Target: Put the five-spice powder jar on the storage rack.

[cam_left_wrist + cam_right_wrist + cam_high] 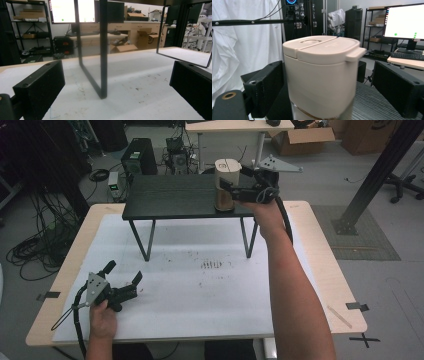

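A beige lidded container (226,167) stands upright near the right end of a low black table (170,195). My right gripper (233,177) reaches in from the right at the container's height, one jaw on either side of it. In the right gripper view the container (322,75) sits between the jaws of my right gripper (324,92), with a clear gap beside the right-hand jaw, so the gripper is open. My left gripper (123,272) rests low over the white mat (200,295) at the front left, open and empty. Its own view shows my left gripper (116,87) facing a black table leg (103,50).
The low table stands on thin black legs (142,240) at the back of the mat, which lies on a wooden desk (330,270). Dark specks (211,265) mark the mat's middle. Beyond the desk are a computer tower (137,157), cables and cardboard boxes (300,140).
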`<state>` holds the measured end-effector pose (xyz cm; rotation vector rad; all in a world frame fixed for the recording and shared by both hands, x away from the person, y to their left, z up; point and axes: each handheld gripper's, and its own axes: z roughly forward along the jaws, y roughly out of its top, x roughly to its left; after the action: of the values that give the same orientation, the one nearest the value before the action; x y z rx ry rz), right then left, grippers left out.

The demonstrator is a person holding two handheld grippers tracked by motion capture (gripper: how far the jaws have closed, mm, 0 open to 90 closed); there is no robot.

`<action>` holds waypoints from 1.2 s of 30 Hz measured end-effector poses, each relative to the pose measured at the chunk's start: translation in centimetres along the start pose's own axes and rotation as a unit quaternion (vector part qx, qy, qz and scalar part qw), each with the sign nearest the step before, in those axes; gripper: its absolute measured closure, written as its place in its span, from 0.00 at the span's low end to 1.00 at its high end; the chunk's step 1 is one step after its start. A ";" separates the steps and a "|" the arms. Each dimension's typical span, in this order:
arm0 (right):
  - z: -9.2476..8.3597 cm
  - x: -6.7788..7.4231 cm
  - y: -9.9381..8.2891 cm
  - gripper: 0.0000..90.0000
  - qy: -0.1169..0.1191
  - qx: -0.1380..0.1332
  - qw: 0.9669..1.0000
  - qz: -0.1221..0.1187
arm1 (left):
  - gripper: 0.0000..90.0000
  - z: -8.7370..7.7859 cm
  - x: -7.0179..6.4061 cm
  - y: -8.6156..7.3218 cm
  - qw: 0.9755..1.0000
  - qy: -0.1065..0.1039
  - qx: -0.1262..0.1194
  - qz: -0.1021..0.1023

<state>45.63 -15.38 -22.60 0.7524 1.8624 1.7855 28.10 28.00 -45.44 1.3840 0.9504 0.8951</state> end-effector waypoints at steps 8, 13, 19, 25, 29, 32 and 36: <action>-1.1 -0.3 -0.3 0.09 0.001 -0.003 1.000 0.008 | 0.00 0.0 0.0 0.0 1.000 0.000 0.000 0.000; -1.8 -0.3 -0.5 0.09 0.006 -0.012 1.000 0.009 | 0.00 0.0 0.0 0.0 1.000 -0.001 0.001 0.000; -2.6 -0.3 -0.8 0.07 0.008 -0.011 1.000 0.010 | 0.00 0.0 0.0 0.0 1.000 0.000 0.000 -0.001; -3.3 0.0 -1.2 0.05 0.010 -0.012 1.000 0.003 | 0.00 0.0 0.0 0.0 1.000 -0.001 0.000 -0.001; -3.9 0.2 -1.6 0.04 0.012 -0.010 1.000 0.001 | 0.00 0.0 0.0 0.0 1.000 -0.001 0.001 -0.001; -4.2 0.2 -1.9 0.03 0.011 -0.013 1.000 0.005 | 0.00 0.0 0.0 0.0 1.000 -0.001 0.001 -0.001; -4.7 0.3 -2.3 0.03 0.013 -0.016 1.000 0.007 | 0.00 0.0 0.0 0.0 1.000 0.000 0.001 -0.001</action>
<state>42.14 -18.78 -24.55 0.7338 1.8446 1.8387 28.13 28.00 -45.43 1.3844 0.9521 0.8919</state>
